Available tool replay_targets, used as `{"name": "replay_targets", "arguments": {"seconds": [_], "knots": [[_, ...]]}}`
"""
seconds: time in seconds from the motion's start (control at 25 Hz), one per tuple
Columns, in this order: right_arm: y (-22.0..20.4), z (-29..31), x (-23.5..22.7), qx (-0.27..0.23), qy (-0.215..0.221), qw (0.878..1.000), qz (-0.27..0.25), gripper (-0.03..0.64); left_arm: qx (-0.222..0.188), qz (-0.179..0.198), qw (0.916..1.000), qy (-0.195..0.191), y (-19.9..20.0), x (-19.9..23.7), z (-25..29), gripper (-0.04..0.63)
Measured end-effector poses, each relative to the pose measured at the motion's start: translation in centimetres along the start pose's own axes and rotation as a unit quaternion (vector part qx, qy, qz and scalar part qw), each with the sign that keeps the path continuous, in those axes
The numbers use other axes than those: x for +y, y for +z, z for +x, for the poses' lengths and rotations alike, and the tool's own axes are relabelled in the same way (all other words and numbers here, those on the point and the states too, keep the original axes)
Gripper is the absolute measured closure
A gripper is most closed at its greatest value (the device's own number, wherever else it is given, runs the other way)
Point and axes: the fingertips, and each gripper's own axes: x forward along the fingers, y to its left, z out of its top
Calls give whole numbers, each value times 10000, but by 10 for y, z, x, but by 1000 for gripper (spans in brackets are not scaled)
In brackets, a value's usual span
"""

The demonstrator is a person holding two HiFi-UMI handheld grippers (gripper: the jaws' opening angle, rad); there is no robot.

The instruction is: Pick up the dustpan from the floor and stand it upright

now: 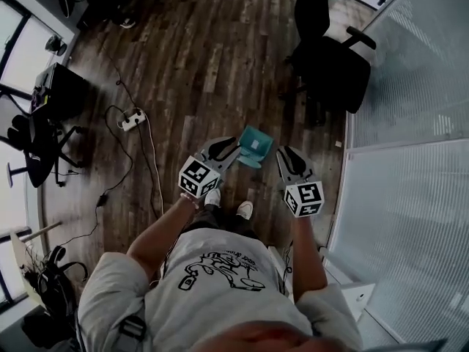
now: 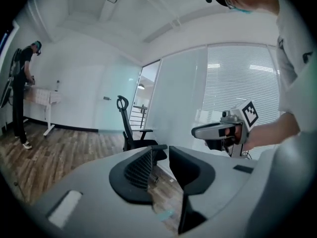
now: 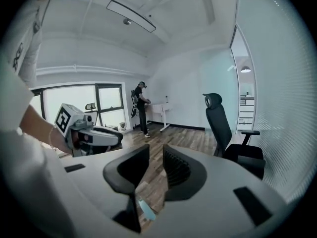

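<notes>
A teal dustpan (image 1: 255, 147) rests on the wooden floor just ahead of the person's shoes (image 1: 245, 210), and from above I cannot tell whether it lies flat or stands. My left gripper (image 1: 231, 147) hangs over its left side and my right gripper (image 1: 283, 154) over its right, both well above the floor. In the left gripper view the jaws of the left gripper (image 2: 162, 151) stand apart with only floor between them. The right gripper (image 3: 156, 151) is likewise open and empty. A pale teal sliver (image 3: 144, 209) shows low in its gap.
A black office chair (image 1: 333, 68) stands ahead to the right beside a glass wall with blinds (image 1: 410, 123). A power strip (image 1: 132, 119) with trailing cables lies on the floor to the left. Another person (image 2: 22, 93) stands at a desk far off.
</notes>
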Motion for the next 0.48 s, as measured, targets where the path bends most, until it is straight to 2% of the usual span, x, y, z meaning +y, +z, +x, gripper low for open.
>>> {"name": "replay_targets", "arguments": {"seconds": [0.28,0.48], "knots": [[75,-37,27,-311,-10,9995,-75,546,-499,164,9986,-7,83,-26,-30,506],[112,-55,47,-352,61,9993,-133,551,-678,224,9974,-21,122,-40,-48,508]]}}
